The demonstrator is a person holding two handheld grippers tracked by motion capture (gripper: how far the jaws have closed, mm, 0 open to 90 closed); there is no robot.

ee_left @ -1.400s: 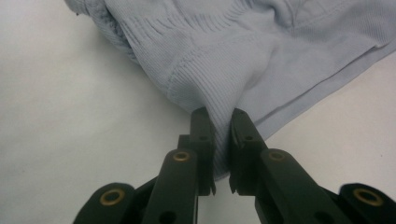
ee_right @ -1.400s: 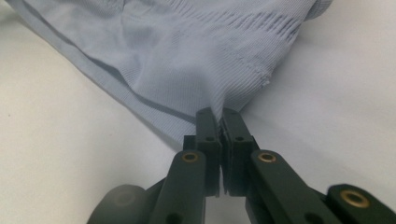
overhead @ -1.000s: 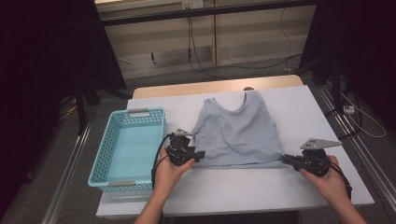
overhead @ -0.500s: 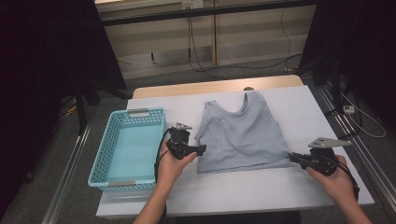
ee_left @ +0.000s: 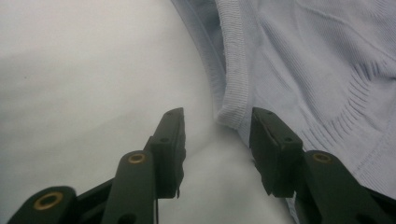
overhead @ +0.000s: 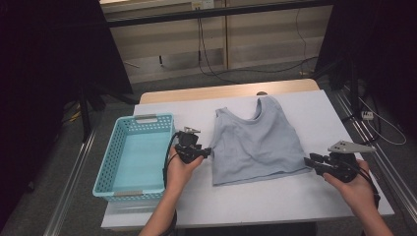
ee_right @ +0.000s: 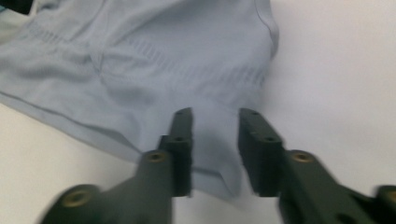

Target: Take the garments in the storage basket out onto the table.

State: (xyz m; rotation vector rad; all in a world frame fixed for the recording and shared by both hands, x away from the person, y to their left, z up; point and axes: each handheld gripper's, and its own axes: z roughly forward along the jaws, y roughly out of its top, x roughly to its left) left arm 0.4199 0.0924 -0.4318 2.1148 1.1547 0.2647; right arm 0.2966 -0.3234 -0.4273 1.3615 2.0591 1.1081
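We see the grey top (overhead: 255, 142) lying flat mid-tabletop, just right of the blue basket (overhead: 133, 152). Our left gripper (overhead: 206, 153) has just been narrowing, fingers apart astride the top's left edge. Our right gripper (overhead: 311, 161) has just been opening, fingers apart over the right hem corner, gripping nothing.

The high view looks forward and down on the whole table (overhead: 275, 196) from above the person's side. Each gripper view sits low and close, looking along its own tongs. All three share the pale blue top (overhead: 255, 142): its ribbed side edge (ee_left: 233, 88), its hem corner (ee_right: 219, 182)
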